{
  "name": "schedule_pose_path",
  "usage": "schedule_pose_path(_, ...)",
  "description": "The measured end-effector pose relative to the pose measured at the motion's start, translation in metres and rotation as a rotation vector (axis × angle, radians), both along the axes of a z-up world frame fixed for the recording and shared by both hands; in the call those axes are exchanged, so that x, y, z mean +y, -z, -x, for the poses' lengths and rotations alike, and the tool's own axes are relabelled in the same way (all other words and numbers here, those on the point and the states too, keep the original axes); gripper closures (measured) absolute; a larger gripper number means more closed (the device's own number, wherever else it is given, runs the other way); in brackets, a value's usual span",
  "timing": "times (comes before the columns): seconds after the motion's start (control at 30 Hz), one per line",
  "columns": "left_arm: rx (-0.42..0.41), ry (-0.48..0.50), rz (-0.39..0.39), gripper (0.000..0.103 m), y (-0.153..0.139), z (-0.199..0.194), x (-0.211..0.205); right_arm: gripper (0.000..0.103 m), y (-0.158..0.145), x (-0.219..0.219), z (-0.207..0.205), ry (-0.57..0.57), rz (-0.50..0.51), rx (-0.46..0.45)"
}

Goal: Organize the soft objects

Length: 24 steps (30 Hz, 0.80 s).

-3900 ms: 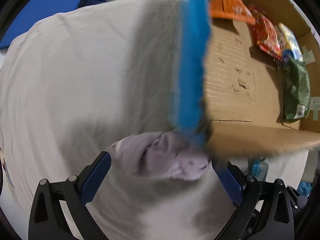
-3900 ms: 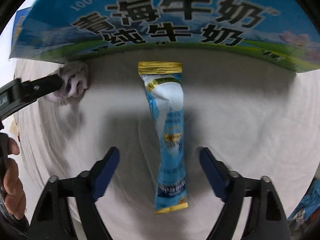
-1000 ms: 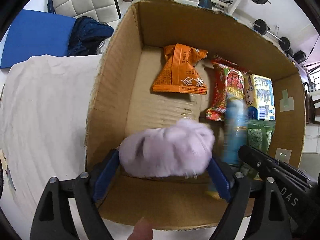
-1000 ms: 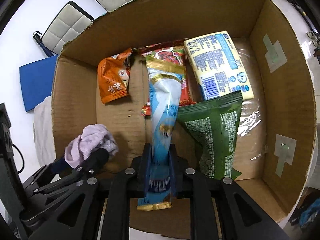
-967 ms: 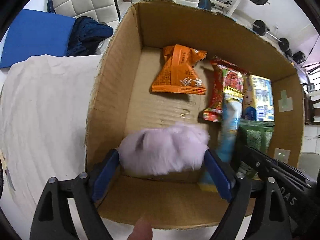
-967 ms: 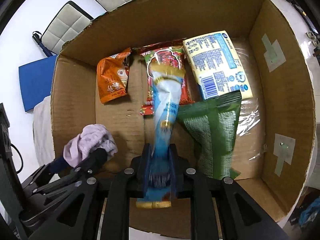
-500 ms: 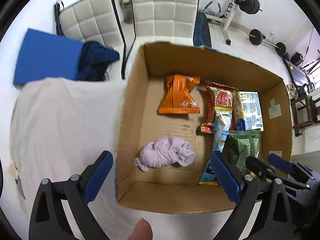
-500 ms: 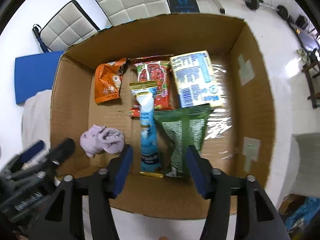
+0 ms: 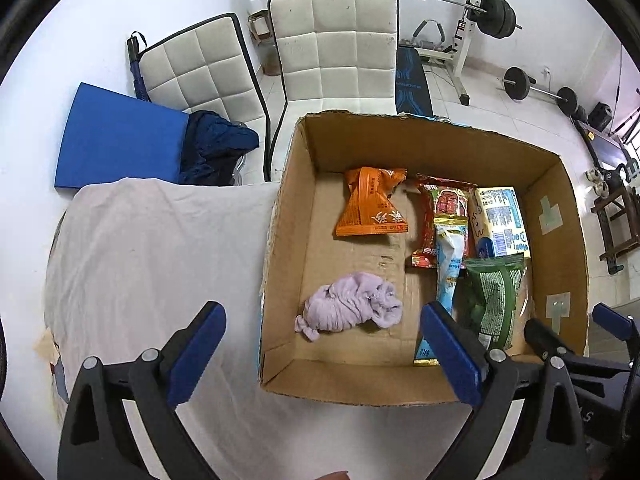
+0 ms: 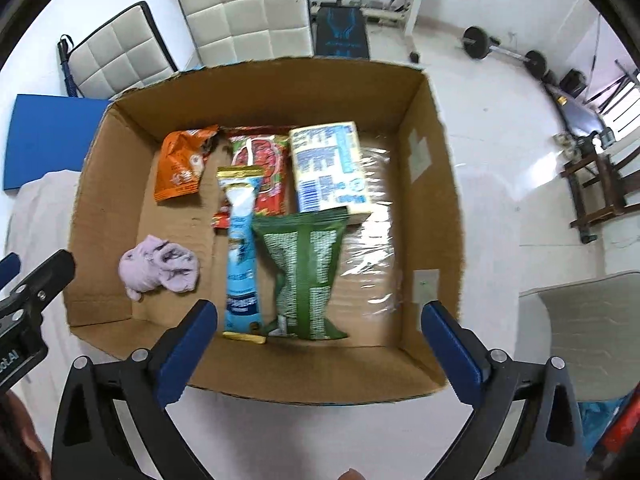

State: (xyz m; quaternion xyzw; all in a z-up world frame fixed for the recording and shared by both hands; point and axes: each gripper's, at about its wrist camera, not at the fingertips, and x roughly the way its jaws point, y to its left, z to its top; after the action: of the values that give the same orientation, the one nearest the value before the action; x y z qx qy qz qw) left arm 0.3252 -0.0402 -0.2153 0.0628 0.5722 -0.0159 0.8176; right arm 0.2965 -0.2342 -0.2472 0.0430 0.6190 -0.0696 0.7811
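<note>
Both tongs released cloth and pouch into box.

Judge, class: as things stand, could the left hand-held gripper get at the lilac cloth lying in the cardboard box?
Probably yes. The left hand-held gripper is open and empty above the open-topped cardboard box. The lilac cloth lies alone on bare cardboard, apart from the packets, with nothing over it.
</note>
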Motion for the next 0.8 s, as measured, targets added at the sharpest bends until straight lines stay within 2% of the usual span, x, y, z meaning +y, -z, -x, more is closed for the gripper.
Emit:
schedule_pose_path(0.2, -0.011, -0.001, 0.006, 0.003, -0.009, 0.009, -0.001, 0.000, -0.013, -0.004, 0.009, 0.016, 0.003, -0.018)
schedule_pose_path(0.4, -0.050, 0.020, 0.026, 0.003, -0.038, 0.031, -0.005, 0.000, -0.041, -0.006, 0.029, 0.037, -0.018, -0.055)
schedule_pose_path(0.6, -0.098, 0.059, 0.057, 0.003, -0.084, 0.074, -0.009, 0.000, -0.089, -0.010, 0.070, 0.047, -0.025, -0.139)
schedule_pose_path(0.8, -0.129, 0.081, 0.104, 0.003, -0.128, 0.121, -0.007, 0.000, -0.149, -0.011, 0.128, 0.043, -0.039, -0.215)
